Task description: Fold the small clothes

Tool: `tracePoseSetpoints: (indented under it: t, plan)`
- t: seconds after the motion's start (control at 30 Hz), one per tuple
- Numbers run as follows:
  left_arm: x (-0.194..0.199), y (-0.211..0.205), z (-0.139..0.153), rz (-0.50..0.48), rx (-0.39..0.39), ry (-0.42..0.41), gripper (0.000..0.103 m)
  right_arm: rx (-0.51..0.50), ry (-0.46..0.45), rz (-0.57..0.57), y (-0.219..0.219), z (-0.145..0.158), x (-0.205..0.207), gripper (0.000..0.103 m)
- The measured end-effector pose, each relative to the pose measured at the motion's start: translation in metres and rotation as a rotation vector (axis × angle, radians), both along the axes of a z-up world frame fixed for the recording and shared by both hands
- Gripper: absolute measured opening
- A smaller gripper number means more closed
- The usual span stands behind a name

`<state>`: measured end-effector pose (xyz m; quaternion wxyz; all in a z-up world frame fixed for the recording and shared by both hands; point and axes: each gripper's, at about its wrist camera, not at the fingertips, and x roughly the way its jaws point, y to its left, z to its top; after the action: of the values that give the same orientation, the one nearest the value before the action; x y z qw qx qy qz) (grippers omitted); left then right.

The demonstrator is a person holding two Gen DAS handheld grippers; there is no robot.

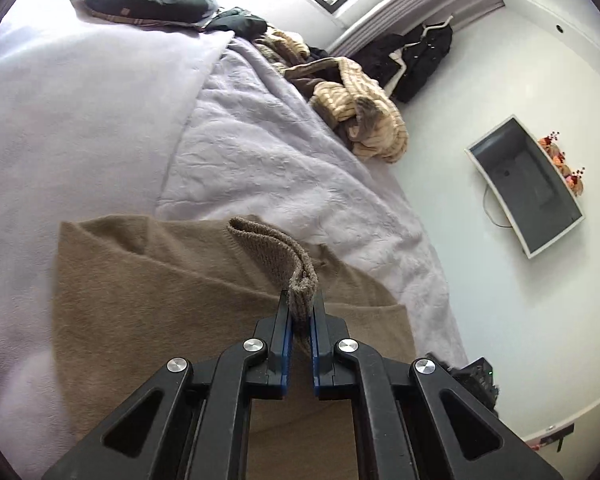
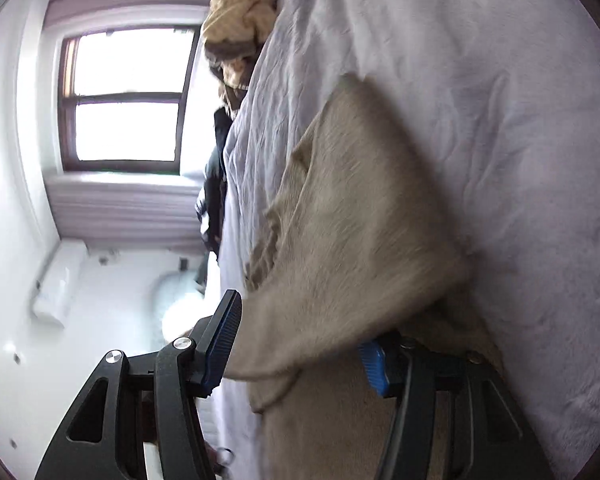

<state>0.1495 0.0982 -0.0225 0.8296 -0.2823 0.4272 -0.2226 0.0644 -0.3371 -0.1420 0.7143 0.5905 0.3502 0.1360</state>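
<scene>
Brown knit garment [image 1: 148, 320]: lies spread on the bed, directly beneath and ahead of the left gripper [image 1: 300, 308]. Its ribbed cuff [image 1: 284, 252] is pinched between the blue pads [image 1: 287, 320] of that gripper, clenched tight on the fabric; the cuff rises from the jaws and curls over away from the gripper. The rest of the cloth lies in soft folds to the left of the jaws and below them.

Right gripper [image 2: 296, 344]: jaws stand apart, with a fold of the same garment [image 2: 340, 240] lying between them. One blue pad [image 2: 220, 344] stands clear of the cloth on the window side; the other [image 2: 374, 368] is half buried under the fold, and whether it presses on the fabric cannot be told. This view is blurred.

Bed cover [image 1: 260, 152], pale lilac, crinkled: carries the garment and stretches on beyond both grippers.

Tan striped clothes [image 1: 360, 116]: heaped at the bed's edge, well beyond the left gripper and to its right.

Dark clothes [image 1: 148, 0]: piled at the far end of the bed, beyond the tan heap.

Black garment [image 1: 416, 60]: against the wall beside the window blind, past the bed's edge.

Screen in a white frame [image 1: 528, 184]: on the pale surface to the right of the left gripper, apart from the bed.

Window [image 2: 128, 96], brown frame: to the left of the right gripper, beyond the bed's edge.
</scene>
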Motion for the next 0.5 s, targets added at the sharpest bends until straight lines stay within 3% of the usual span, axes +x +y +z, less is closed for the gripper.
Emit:
tracePoseSetpoints:
  t: [0.07,0.23,0.33,0.4,0.47,0.5]
  plan:
    - [-0.001,0.007,-0.008,0.013,0.003,0.016,0.008,-0.001,0.007,-0.022,-0.009,0.005,0.0,0.06]
    - [-0.009,0.016,-0.039,0.035,-0.019,0.073,0.008,-0.164,-0.063,0.01,-0.03,0.041,0.002,0.06]
    - [-0.017,0.01,-0.066,0.029,0.008,0.123,0.008,-0.25,-0.002,0.047,-0.031,0.031,0.003,0.059]
    - [-0.022,0.008,-0.081,0.036,0.018,0.149,0.008,-0.239,0.041,0.043,-0.036,0.013,-0.002,0.049]
    - [-0.027,0.008,-0.092,0.046,0.013,0.171,0.008,-0.211,0.09,0.014,-0.045,0.002,-0.008,0.015]
    - [-0.03,0.01,-0.094,0.05,0.002,0.176,0.008,-0.199,0.103,0.017,-0.049,0.001,-0.009,0.011]
